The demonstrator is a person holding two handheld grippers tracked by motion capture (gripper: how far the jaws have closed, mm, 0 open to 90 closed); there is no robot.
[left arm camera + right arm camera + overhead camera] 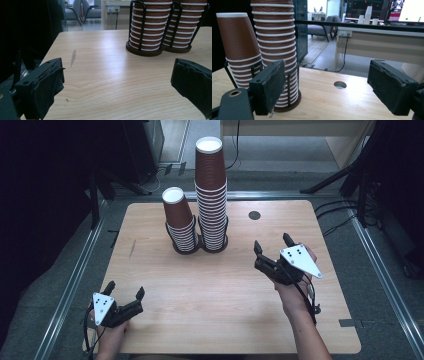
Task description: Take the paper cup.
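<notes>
Two stacks of brown ribbed paper cups stand upside down in black wire holders at the table's far middle. The tall stack [210, 195] is on the right and the short stack [179, 220] leans beside it on the left. My right gripper [272, 241] hovers to the right of the stacks, open, with nothing between its pads; in the right gripper view [327, 82] the tall stack [277, 37] rises just behind its left pad and the short stack [239, 45] stands further left. My left gripper [125, 289] rests open near the front left edge, far from the cups [147, 25].
The wooden table [225, 295] has a round cable hole [254, 215] at the back right, also seen past the right gripper's pads as the hole [340, 85]. Metal rails and tripod legs stand on the floor around the table.
</notes>
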